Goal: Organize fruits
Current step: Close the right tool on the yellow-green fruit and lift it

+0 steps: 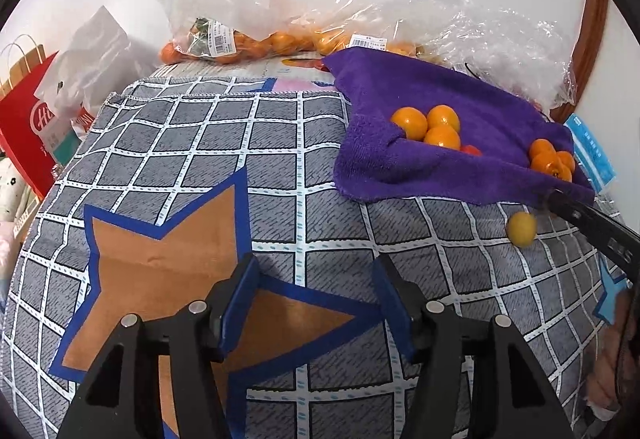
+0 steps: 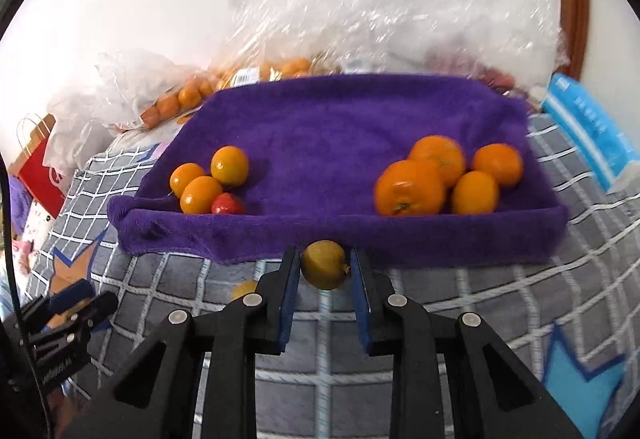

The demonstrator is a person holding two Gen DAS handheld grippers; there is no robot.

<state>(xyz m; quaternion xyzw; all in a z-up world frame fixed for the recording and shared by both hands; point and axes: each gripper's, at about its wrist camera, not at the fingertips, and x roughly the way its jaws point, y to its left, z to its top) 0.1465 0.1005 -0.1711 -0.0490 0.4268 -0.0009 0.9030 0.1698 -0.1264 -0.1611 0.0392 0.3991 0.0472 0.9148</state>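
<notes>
The right gripper point(image 2: 325, 266) is clenched on a small yellow-green fruit point(image 2: 324, 265), pinched between its two blue pads point(image 2: 289, 293) at the very tips. The fruit sits just in front of the near fold of the purple towel point(image 2: 340, 127), above the checked cloth point(image 2: 460, 299). In the left wrist view the same fruit point(image 1: 521, 229) shows beside the right gripper's black finger.

Beyond the fingertips, on the towel, lie two groups. Ahead and to the left are three small oranges point(image 2: 208, 179) with a red fruit point(image 2: 227, 205) touching them. Ahead and to the right are four larger oranges point(image 2: 448, 175), bunched together.

The left gripper point(image 1: 316, 299) is released, its jaws apart with nothing between them, held over the brown star printed on the cloth, well apart from the towel.

The held fruit looks light, round and smooth-skinned, so it could roll or squirt out of a pinch that sits off its middle. The pads appear to meet it across its widest part, which is the safest hold. It is probably firm but bruisable, so a gentle squeeze should do. The towel is soft and rumpled, and a fruit set down on it would likely settle rather than roll far. Which group it belongs with cannot be told.
</notes>
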